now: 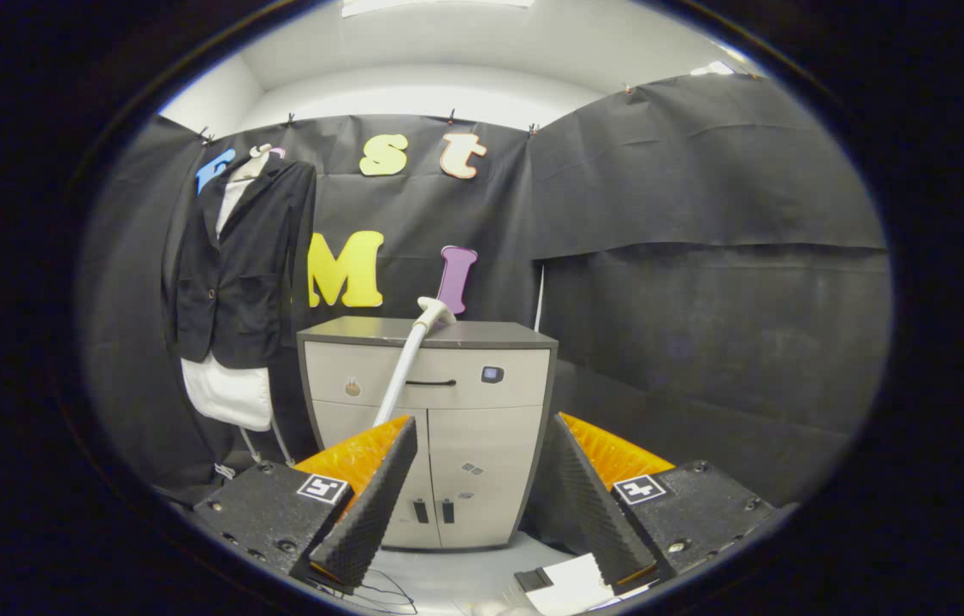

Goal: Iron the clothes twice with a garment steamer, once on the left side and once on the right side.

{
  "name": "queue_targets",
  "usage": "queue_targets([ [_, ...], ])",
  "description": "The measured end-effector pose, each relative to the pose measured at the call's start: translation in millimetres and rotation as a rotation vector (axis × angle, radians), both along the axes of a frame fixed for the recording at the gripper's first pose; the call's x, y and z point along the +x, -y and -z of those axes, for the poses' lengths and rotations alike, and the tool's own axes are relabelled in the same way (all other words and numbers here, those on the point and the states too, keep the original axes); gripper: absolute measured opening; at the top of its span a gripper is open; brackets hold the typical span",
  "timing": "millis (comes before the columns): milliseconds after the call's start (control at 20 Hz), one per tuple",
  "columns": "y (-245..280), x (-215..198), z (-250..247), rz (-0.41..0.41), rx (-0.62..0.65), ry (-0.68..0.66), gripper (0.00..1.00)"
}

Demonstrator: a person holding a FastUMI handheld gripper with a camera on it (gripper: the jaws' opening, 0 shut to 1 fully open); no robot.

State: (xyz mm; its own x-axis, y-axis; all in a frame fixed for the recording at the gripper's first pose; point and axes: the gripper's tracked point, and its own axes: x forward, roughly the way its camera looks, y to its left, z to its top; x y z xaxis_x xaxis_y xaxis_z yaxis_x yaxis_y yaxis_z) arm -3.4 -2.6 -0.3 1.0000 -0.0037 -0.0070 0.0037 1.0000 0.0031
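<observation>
A dark jacket over a white shirt [235, 274] hangs on a stand against the booth wall, left of a cabinet and well beyond my fingers. On top of the grey cabinet [430, 402] rests the white head of the garment steamer [433, 311], and its pale hose [399, 376] slants down the cabinet front toward my left finger. My gripper [482, 428] is open, aimed at the cabinet front, with nothing between its fingers [370, 505].
The cabinet has a drawer with a dark handle [431, 382] and two lower doors. The stand's thin legs [263, 445] reach the floor left of the cabinet. A white box with a dark piece [563, 582] and thin cables [379, 590] lie on the floor close under the fingers.
</observation>
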Motion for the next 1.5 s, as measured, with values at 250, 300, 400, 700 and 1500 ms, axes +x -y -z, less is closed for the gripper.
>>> queue_targets([
  [250, 1.1, -0.9, 0.9, 0.004, 0.0, -0.015, 0.98],
  [300, 1.6, -1.4, 0.3, 0.006, -0.004, -0.014, 0.98],
  [400, 1.2, -2.2, 0.2, 0.015, -0.01, -0.013, 0.98],
  [700, 1.2, -0.6, 3.0, 0.012, 0.008, -0.024, 0.98],
  [1500, 0.3, -8.2, 7.3, -0.035, -0.013, -0.039, 0.98],
])
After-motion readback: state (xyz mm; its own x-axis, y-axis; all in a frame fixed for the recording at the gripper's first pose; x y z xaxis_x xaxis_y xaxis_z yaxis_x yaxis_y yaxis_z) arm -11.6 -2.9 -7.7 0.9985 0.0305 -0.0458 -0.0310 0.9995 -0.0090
